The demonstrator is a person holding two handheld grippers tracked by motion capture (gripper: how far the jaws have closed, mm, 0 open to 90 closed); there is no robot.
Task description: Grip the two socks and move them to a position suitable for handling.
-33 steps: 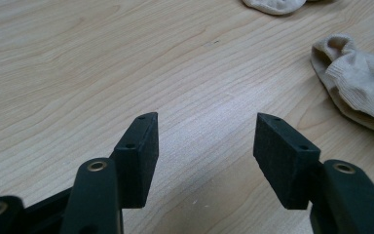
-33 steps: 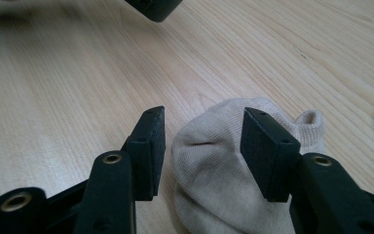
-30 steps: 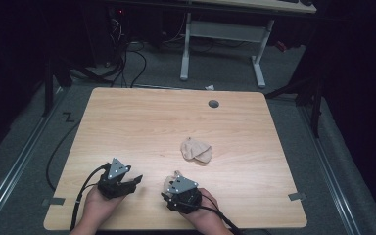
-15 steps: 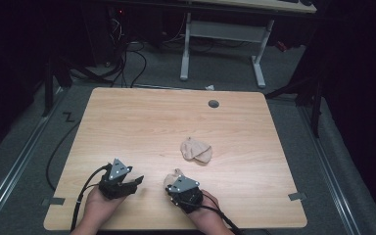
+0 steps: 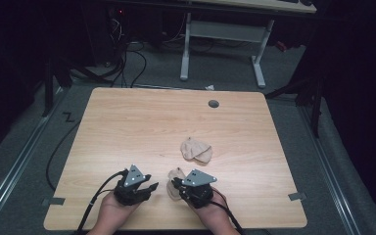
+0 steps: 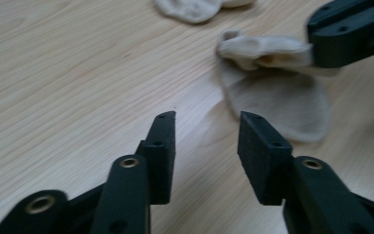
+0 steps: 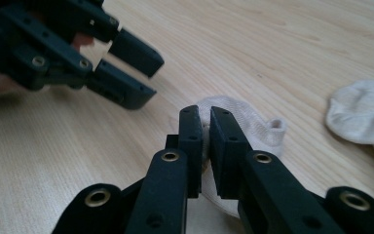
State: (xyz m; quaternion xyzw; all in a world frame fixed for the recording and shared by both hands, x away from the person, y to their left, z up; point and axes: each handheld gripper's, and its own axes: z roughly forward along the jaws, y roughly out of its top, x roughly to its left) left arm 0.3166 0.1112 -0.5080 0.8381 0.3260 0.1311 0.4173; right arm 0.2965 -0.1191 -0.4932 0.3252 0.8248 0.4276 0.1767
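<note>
A small cream sock (image 5: 176, 177) (image 7: 255, 127) (image 6: 277, 100) lies near the table's front edge. My right gripper (image 5: 177, 185) (image 7: 205, 122) is shut on its fabric, the cuff pinched between the pads and lifted a little. The left gripper (image 5: 151, 188) (image 6: 205, 130) sits just left of the sock, pointing at it. Its jaws have just been closing and stand partly apart with only bare wood between them. The right gripper's jaw (image 6: 353, 29) also appears from the left gripper view, clamped on the sock's cuff. From the right gripper view, the left gripper (image 7: 129, 68) hovers at upper left.
Two more cream socks (image 5: 196, 149) (image 7: 363, 119) (image 6: 190, 7) lie bunched near the middle of the wooden table (image 5: 127, 127). A round cable hole (image 5: 213, 104) sits near the far edge. Cables trail from both grippers over the front edge.
The left gripper has slid right toward the right gripper, and its jaws have narrowed. The right gripper has shifted slightly right, and a sock now shows at its jaws.
</note>
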